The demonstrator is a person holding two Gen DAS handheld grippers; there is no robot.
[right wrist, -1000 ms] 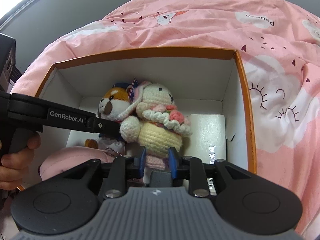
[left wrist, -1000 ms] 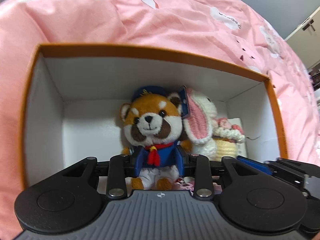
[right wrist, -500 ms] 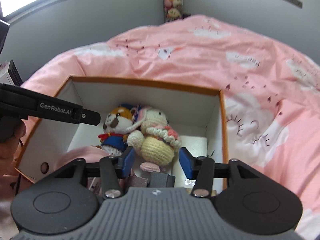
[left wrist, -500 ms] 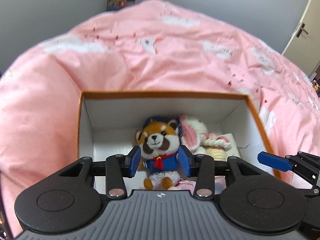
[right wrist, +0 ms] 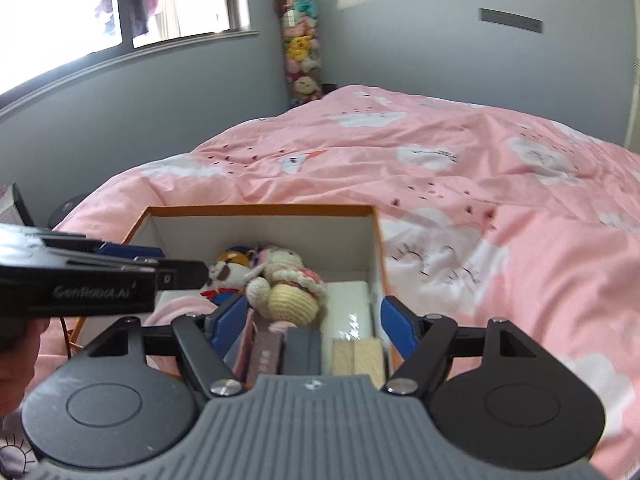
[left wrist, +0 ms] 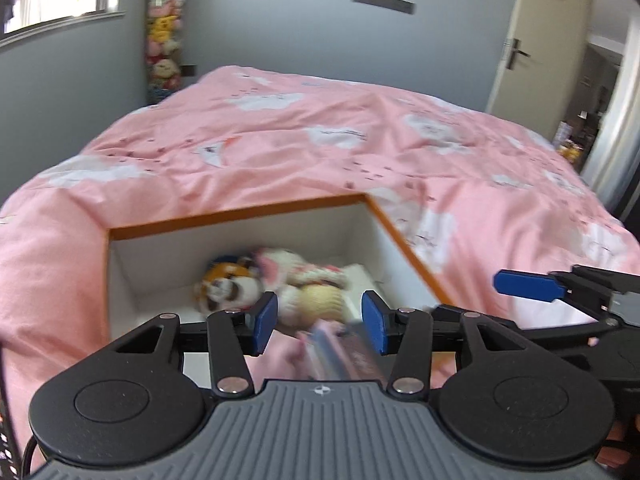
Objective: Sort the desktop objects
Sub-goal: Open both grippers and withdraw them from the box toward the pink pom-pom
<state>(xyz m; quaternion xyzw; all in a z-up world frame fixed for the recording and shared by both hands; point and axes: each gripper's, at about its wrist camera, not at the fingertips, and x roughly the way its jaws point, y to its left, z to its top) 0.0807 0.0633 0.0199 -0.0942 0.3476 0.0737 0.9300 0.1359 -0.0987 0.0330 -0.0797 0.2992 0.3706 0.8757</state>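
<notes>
"GenRobot.AI" (blurred) on left tongs (right wrist: 182, 276)

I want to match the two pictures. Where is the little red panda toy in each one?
Left wrist view: the red panda toy sits low and left of centre, blurred, inside the box, left of the bunny.
Right wrist view: the red panda toy is left of centre, in the box, behind the other gripper's tip.
Shared landmark: the orange-rimmed box.

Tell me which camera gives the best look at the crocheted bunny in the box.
The right wrist view: the crocheted bunny is fairly sharp there, lying in the orange-rimmed box against the red panda plush, head and yellow skirt visible. The left wrist view shows the bunny only as a motion-blurred shape behind that gripper's fingers.
</notes>
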